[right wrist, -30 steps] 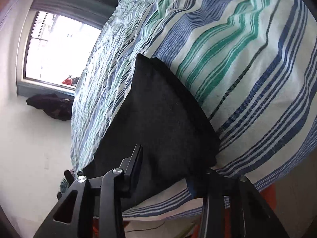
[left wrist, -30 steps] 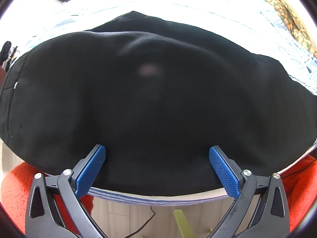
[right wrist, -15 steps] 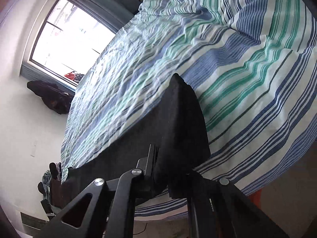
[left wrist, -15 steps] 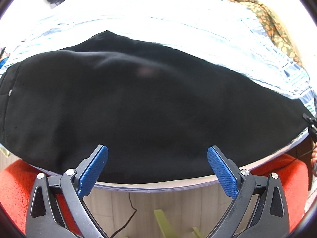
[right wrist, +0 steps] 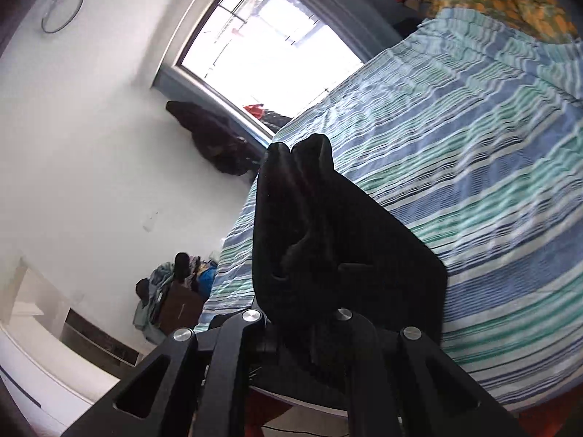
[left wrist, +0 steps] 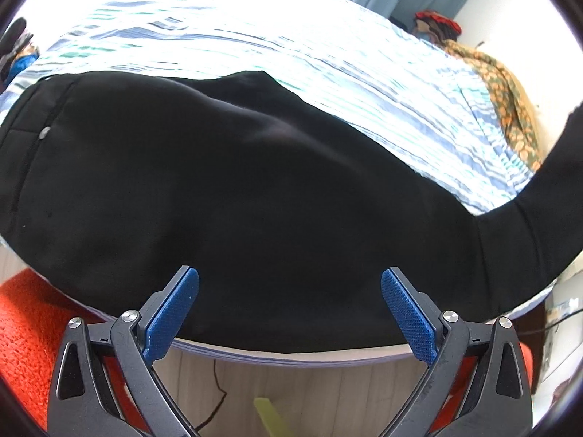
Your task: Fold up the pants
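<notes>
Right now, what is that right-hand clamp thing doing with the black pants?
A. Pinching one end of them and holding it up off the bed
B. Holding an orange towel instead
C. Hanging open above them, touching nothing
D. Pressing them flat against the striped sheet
A: the right gripper is shut on a bunched end of the black pants, which stands up clear of the striped sheet.

Right tongs' [right wrist: 302, 313] tips buried in black pants [right wrist: 313, 225]; striped bedsheet [right wrist: 473, 167] motion-blurred.
</notes>
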Tool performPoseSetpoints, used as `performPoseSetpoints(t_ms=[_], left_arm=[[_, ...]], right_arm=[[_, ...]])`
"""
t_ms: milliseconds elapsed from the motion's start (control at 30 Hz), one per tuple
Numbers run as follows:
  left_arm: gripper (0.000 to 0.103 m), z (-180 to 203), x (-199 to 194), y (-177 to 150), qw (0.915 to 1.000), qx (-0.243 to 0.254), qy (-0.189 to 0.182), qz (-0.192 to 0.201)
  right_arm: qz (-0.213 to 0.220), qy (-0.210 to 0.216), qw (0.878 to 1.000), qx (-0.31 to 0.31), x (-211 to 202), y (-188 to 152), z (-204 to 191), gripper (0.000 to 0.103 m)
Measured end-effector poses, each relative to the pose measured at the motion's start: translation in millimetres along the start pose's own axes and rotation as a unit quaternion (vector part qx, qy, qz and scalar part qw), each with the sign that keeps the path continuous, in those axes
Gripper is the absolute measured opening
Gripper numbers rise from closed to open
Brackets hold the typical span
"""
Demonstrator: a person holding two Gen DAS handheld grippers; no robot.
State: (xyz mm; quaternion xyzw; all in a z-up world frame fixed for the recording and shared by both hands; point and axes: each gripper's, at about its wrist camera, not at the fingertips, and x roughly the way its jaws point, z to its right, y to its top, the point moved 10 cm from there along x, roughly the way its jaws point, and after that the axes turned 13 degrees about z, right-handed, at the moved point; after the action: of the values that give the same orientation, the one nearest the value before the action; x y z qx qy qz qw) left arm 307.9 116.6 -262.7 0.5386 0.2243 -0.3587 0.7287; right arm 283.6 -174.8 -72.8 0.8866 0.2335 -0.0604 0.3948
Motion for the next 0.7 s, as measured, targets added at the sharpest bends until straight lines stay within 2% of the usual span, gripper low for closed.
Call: performPoseSetpoints(t_ms=[100,200,233,333,367,433,500,567,633,700], left_arm=[[0.100,-24,-8,-5,0.9996,-0.028,0.002,0.006],[0.100,-38,-16,-11,0.9985,-0.053,0.004,0.013],[0.100,-34,-15,-4,0.9980,-0.061,0.000,0.016],[0.100,-46,-25,-2,0.9966,-0.076,-0.006,0.032],[0.100,-48,-29,-1,0.9960,-0.081,-0.012,0.037],[0.100,-47,-37,0,0.9944,-0.088,-0.029,0.051],[0.100,-30,-47,1,0.9918,-0.083,-0.070,0.068],[0.100,-2,-53,1,0.9891,-0.057,-0.112,0.076],[0.099,32,-49,-2,0.9874,-0.020,-0.140,0.070],[0.086,58,-37,-11,0.9884,0.024,-0.140,0.055]], right_arm=[[-0.041,0.013,0.999,-0.018,54,-48,-35,0.010],[-0.082,0.000,0.995,-0.059,104,-119,-43,0.011],[-0.101,-0.012,0.992,-0.079,118,-148,-40,0.017],[-0.172,-0.042,0.976,-0.124,142,-230,-12,0.054],[-0.179,-0.049,0.972,-0.143,139,-247,-6,0.054],[-0.167,-0.051,0.966,-0.193,123,-257,-2,0.056],[-0.145,-0.056,0.953,-0.259,97,-255,-3,0.060],[-0.119,-0.064,0.935,-0.329,67,-252,-2,0.073],[-0.096,-0.077,0.919,-0.375,39,-243,7,0.074],[-0.084,-0.094,0.914,-0.385,18,-243,22,0.074]])
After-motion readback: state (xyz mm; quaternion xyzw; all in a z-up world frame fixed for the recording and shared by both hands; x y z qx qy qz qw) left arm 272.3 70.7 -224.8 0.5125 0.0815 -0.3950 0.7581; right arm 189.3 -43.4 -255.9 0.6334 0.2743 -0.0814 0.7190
